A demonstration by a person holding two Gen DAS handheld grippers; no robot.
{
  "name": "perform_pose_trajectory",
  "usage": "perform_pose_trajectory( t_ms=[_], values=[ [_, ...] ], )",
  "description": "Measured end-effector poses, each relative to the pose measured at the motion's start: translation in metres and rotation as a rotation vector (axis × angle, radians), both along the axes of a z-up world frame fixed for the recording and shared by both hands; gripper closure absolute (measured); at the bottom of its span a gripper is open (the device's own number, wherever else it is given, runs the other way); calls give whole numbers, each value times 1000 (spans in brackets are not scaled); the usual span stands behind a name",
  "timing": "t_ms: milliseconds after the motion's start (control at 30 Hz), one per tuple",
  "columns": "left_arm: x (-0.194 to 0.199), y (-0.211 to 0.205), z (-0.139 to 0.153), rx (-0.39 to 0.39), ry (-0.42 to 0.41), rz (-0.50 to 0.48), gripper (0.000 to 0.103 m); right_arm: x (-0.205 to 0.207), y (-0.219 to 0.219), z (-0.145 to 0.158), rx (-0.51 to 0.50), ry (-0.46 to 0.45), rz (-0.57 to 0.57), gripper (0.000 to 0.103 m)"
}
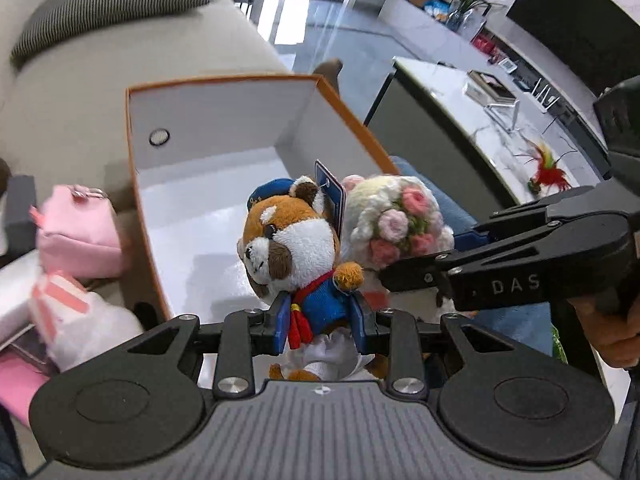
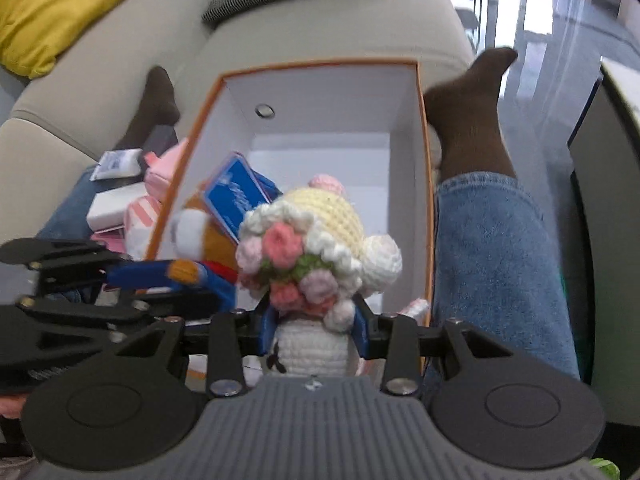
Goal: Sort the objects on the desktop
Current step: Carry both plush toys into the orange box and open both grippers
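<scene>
So the big orange-edged box (image 2: 404, 184) is sitting open just ahead of both sets of jaws, white inside and apparently empty. That's presumably where the toys are meant to be dropped. One risk: it looks like it's propped between a person's jeans-clad legs (image 2: 496, 248) on a beige sofa (image 1: 80, 92), so it could easily be nudged or tipped if a wall gets clipped.

Next down: the red panda plush (image 1: 296, 248) in its blue sailor outfit is clamped around the body by the left gripper (image 1: 320, 314), head poking forward past the fingertips over the box's near end. Its blue hang tag (image 1: 331, 192) is sticking up toward the other toy and could get snagged.

The crocheted doll (image 2: 316, 256) with the rose bouquet is pinched at its white body by the right gripper (image 2: 314, 330), right alongside the panda. The two toys appear to be touching or nearly so, which makes this the main worry: if one is let go while they're pressed together, the other could be dragged or twisted in its grip. The right-hand toy is also close to the box's right wall, so a release there might bounce it over the rim.

Pink pouches (image 1: 78, 240) left of the jaws are left unsorted.
</scene>
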State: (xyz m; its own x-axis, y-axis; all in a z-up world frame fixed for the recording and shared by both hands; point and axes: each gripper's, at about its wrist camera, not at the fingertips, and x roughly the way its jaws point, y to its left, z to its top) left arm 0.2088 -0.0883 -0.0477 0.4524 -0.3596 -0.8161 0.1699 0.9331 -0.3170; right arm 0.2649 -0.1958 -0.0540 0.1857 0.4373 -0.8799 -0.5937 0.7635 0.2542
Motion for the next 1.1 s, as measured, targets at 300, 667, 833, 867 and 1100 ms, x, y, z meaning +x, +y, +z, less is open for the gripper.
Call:
perform_pose_trajectory(
  t_ms=[300, 667, 833, 867, 1100],
  values=[
    [15, -12, -33, 28, 96, -34, 68, 19, 7, -40, -159, 66, 35, 64],
    [16, -8, -41, 12, 113, -35, 68, 22, 23, -44, -269, 45, 128, 63],
    [16, -13, -45, 32, 114, -27, 68, 27, 19, -40, -248, 97, 124, 54],
    [16, -15, -46, 33, 113, -31, 68, 28, 18, -38, -237, 109, 124, 52],
    [20, -25, -55, 49, 153, -37, 67, 20, 15, -30, -228, 90, 139, 54]
  ],
)
